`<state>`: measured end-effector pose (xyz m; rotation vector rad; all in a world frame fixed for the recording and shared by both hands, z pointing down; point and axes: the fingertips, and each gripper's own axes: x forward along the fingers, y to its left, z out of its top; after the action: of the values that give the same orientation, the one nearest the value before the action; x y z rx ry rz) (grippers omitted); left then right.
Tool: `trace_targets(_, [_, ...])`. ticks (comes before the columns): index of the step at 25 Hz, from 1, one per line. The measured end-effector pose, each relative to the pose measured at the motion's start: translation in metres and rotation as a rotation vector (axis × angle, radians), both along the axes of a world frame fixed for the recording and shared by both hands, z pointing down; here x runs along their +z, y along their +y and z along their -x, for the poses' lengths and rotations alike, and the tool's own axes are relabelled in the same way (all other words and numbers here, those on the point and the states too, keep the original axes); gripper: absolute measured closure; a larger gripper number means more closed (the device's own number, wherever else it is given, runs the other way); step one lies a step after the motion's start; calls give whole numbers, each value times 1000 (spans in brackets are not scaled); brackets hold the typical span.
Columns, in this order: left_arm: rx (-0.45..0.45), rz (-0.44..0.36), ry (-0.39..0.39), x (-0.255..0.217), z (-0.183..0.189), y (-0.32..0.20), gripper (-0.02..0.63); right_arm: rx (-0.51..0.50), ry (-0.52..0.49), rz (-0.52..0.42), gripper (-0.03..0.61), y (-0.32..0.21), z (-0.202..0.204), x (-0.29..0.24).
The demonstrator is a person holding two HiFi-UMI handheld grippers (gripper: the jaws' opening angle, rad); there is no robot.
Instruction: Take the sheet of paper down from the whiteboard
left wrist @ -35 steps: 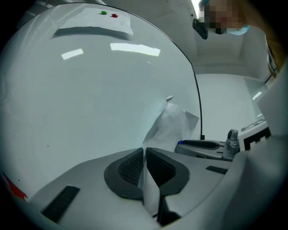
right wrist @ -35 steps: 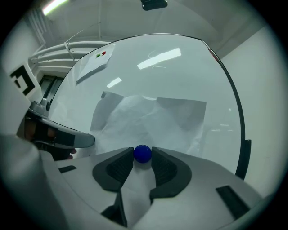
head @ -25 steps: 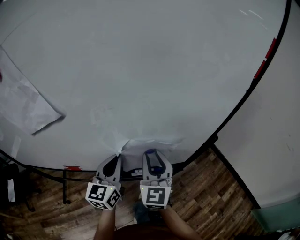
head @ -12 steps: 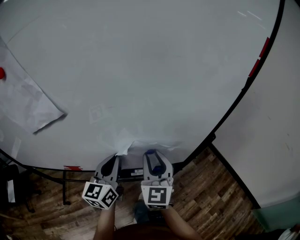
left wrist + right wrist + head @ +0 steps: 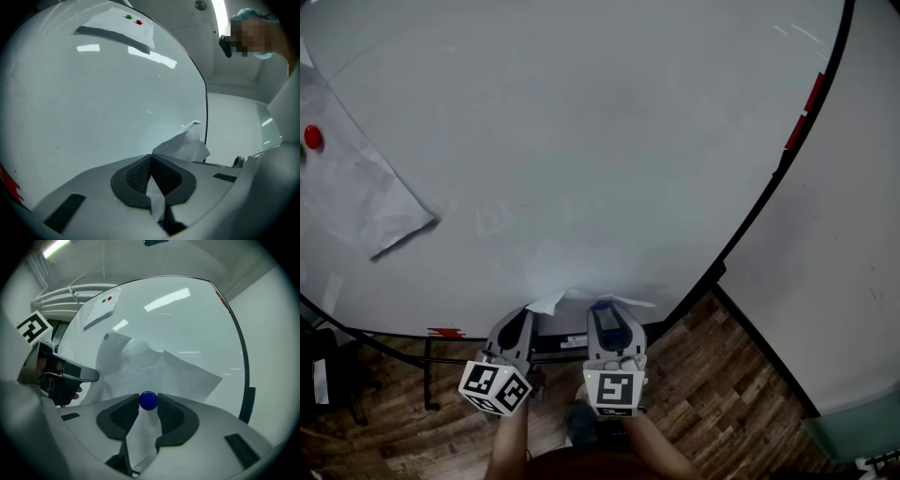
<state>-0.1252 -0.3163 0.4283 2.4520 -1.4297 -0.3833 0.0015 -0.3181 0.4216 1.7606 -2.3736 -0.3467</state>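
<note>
Seen from above, the sheet of paper (image 5: 551, 301) nearly melts into the whiteboard (image 5: 609, 122). Its outline cannot be traced, and its lower edge goes behind the left tongs (image 5: 531, 314) and right tongs (image 5: 602, 309). The blue magnet (image 5: 600, 305) shows there only as a sliver. A second sheet (image 5: 356, 187) runs off the left edge, and the whiteboard itself is cut off at the top and left. The red dot (image 5: 138, 22) and green dot (image 5: 129, 17) on that far sheet are too small to identify. The left forearm (image 5: 508, 442) and right forearm (image 5: 649, 442) are cut off by the bottom edge.
</note>
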Motion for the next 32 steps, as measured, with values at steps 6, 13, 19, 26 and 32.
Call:
trace_targets(6, [-44, -1, 34, -5, 23, 7, 591, -4, -3, 5, 443, 5, 2, 0])
trace_targets(13, [-98, -8, 54, -14, 46, 18, 591, -11, -8, 7, 443, 9, 3, 0])
trace_targets(19, [-135, -8, 77, -17, 64, 23, 591, -5, -16, 6, 443, 9, 0, 0])
trace_targets(26, [-171, -10, 126, -21, 82, 24, 591, 12, -19, 16, 443, 8, -6, -1])
trace_targets(32, [-221, -10, 237, -20, 103, 27, 591, 17, -21, 15, 443, 9, -9, -2])
